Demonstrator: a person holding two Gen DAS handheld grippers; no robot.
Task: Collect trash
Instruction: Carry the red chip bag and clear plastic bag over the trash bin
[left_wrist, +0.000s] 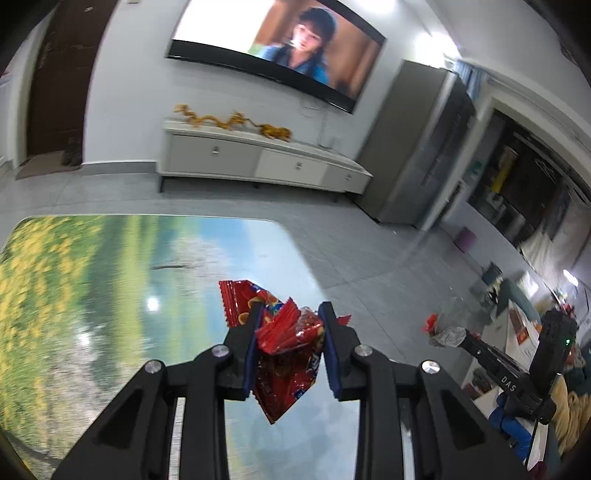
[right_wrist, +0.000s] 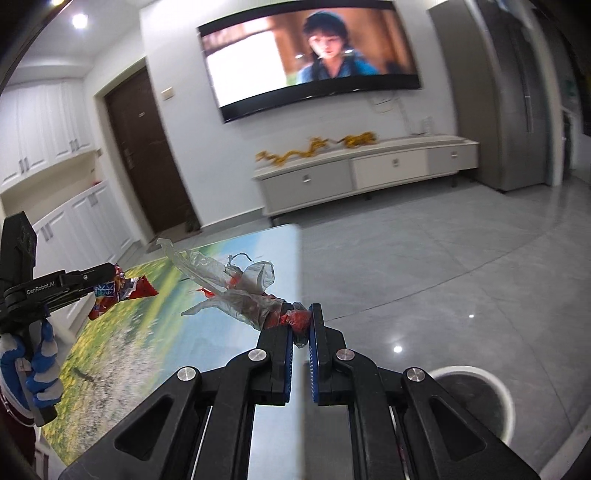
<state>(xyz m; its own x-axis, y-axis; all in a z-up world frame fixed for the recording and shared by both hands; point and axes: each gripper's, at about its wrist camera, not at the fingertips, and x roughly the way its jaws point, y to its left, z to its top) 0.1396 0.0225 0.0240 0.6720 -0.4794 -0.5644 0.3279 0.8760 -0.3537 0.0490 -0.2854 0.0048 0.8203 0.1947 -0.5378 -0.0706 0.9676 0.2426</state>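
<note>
Left wrist view: left gripper (left_wrist: 291, 317) clamped tight on a crumpled red snack bag (left_wrist: 284, 350), jaws nearly closed with the bag bunched between the blue pads, held up clear above the table (left_wrist: 92, 295). Right of the table, lower in frame, the right gripper (left_wrist: 448, 338) carrying its own wad of wrapper (left_wrist: 445, 332). Past the table's far edge just bare grey floor (left_wrist: 351, 236), so plenty of room that way.

Right wrist view: right gripper (right_wrist: 300, 325) pinched almost fully shut on a clear plastic wrapper (right_wrist: 240, 291) with red bits inside, loose tail flopping out over the table (right_wrist: 122, 354). Left of the table, the left gripper (right_wrist: 107, 280) in a gloved hand (right_wrist: 40, 365), red bag (right_wrist: 118, 291) dangling from it. White bin (right_wrist: 476, 398) on the floor right of the table's near corner, mouth open.

Probably mid-carry to the bin. Best to keep both squeezes firm, swing right past the table edge, get properly over the bin mouth before letting go, one load at a time. Worth watching that floppy tail: could snag the table corner or land on the rim.
</note>
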